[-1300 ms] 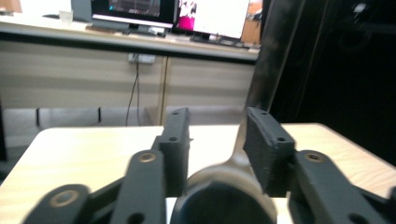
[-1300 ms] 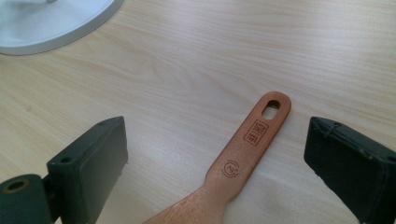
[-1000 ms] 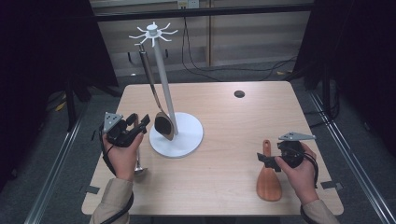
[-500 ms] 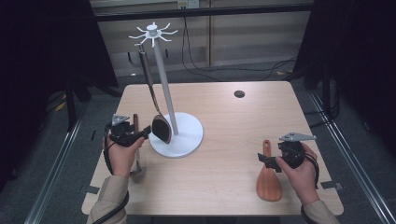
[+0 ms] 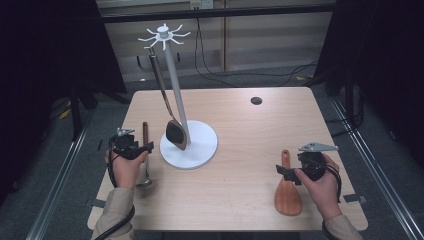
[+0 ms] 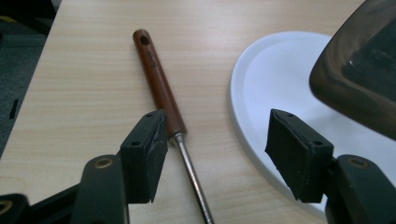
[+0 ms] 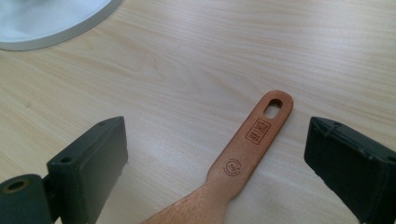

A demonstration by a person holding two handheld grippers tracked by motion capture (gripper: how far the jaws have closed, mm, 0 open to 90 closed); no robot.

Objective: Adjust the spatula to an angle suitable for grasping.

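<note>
The left gripper (image 5: 134, 148) sits near the table's (image 5: 250, 135) left edge, jaws open and empty, directly above a ladle (image 5: 145, 155) that lies flat on the wood. In the left gripper view, the ladle's brown wooden handle (image 6: 159, 84) (with a hanging hole at its far end) runs just beside the inner face of the left-hand jaw, and its metal shaft continues between the jaws; whether the jaw touches the handle cannot be determined. The white round base (image 6: 280, 116) of the utensil stand (image 5: 172, 85) lies just to the right, with a dark spoon (image 5: 176, 134) hanging from the stand over it. The right gripper (image 5: 300, 170) hovers with jaws wide open over the handle of a wooden spatula (image 7: 243, 158) lying on the table, touching nothing.
</note>
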